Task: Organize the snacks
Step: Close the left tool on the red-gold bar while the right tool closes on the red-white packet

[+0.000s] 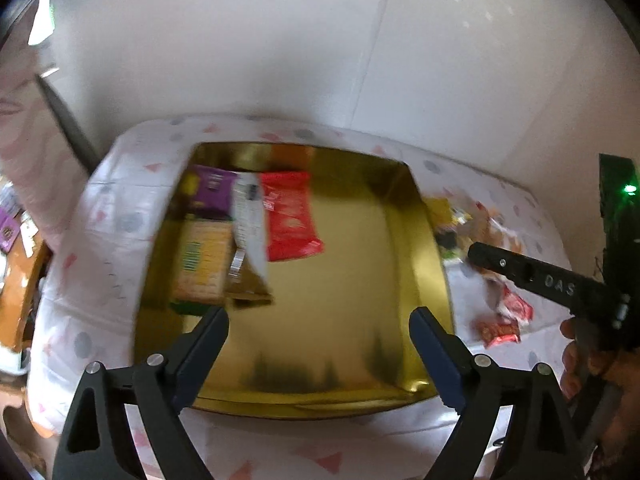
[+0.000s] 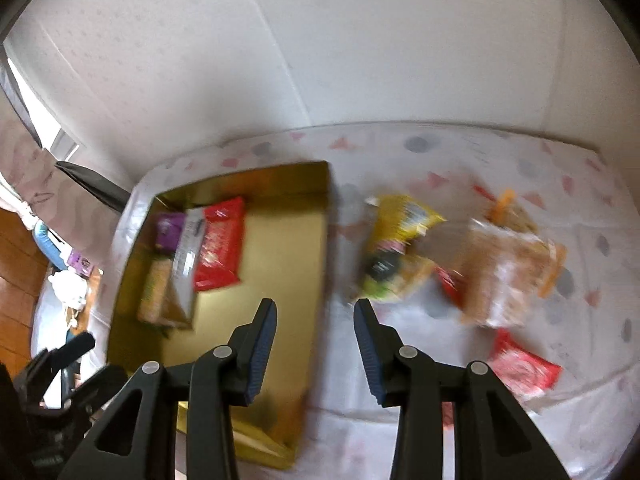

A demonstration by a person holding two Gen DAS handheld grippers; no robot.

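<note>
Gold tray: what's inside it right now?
In the gold tray, packed at the far left: a red packet, a white packet, a purple one and a tan cracker pack. The white packet overlaps its neighbours; anything beneath is hidden.

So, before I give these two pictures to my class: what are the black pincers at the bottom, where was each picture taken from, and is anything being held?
The pincers are hand-held grippers, one in each of a person's hands, each carrying a camera that looks along its fingers. One picture is from the left gripper, the other from the right gripper. Both are open and hold nothing. On a patterned tablecloth sits a gold tray with a few snack packs, including a red pack. More loose snacks lie beside it. Both pictures are blurred.
</note>
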